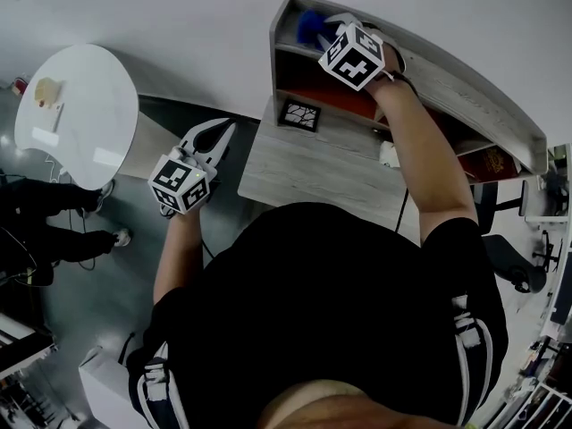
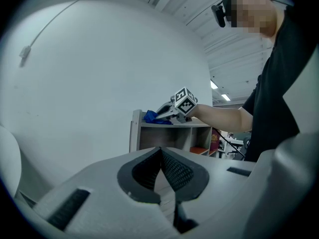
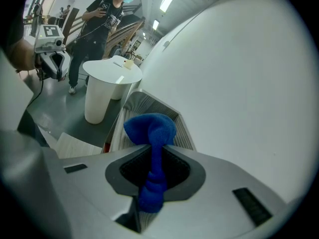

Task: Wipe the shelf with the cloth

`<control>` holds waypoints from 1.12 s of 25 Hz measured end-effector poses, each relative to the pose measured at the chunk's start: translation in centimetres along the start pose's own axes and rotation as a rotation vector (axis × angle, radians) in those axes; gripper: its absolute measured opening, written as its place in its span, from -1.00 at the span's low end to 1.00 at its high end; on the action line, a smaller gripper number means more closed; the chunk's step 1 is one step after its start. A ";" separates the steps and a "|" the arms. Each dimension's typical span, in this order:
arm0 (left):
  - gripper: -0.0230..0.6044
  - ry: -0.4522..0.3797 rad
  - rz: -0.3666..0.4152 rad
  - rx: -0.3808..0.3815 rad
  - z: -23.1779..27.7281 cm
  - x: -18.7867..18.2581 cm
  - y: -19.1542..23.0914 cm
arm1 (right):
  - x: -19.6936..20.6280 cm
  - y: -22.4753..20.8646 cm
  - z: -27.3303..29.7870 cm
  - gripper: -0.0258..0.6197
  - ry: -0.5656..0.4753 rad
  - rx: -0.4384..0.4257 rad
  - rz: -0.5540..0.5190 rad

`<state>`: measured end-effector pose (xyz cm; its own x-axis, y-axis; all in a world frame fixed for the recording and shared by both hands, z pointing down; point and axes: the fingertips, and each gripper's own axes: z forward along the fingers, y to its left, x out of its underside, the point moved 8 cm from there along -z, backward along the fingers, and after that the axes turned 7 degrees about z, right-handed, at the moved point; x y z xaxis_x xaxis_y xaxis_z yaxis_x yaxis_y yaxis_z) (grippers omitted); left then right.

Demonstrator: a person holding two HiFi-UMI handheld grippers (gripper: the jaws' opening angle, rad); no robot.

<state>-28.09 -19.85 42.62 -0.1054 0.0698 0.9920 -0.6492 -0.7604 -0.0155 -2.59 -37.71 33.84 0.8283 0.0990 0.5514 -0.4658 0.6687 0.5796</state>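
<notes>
Shelf top: one cloth in right gripper jaws.

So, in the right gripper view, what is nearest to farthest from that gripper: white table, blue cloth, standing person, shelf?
1. Blue cloth, in its jaws.
2. Shelf, just beneath.
3. Round white table, left.
4. Standing person, upper left.

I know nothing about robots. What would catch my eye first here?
The bright blue cloth, pinched in the right hand-held gripper, sits on top of the wooden shelf at its left end, by the wall. The left hand-held gripper hangs shut and empty over the floor near a round white table.
</notes>
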 end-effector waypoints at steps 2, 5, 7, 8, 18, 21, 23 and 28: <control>-0.87 0.003 0.004 0.007 0.2 -0.1 -0.1 | 0.3 0.0 -0.3 -0.72 0.002 0.005 0.004; -0.87 0.003 0.009 0.018 0.5 -0.3 -0.2 | 1.0 -0.1 -0.9 -0.72 0.008 0.010 0.010; -0.87 0.006 0.014 0.032 1.0 -0.5 -0.4 | 1.5 -0.2 -1.5 -0.72 0.017 0.016 0.014; -0.87 0.007 0.017 0.040 1.2 -0.6 -0.5 | 1.9 -0.3 -1.8 -0.72 0.023 0.019 0.015; -0.87 0.018 0.034 0.109 3.9 -1.2 -2.2 | 5.3 -1.0 -4.1 -0.72 0.052 0.047 0.043; -0.87 0.018 0.042 0.128 4.8 -1.5 -2.8 | 6.6 -1.5 -4.8 -0.72 0.066 0.059 0.052; -0.87 0.018 0.046 0.140 5.4 -1.6 -3.2 | 7.4 -1.7 -5.3 -0.72 0.075 0.067 0.058; -0.87 0.019 0.052 0.174 7.1 -1.7 -4.2 | 9.5 -2.6 -6.4 -0.72 0.095 0.090 0.079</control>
<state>-19.84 -21.40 41.84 -0.1502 0.0387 0.9879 -0.5030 -0.8632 -0.0427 8.47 -33.83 33.72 0.8119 0.2209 0.5404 -0.5529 0.5880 0.5904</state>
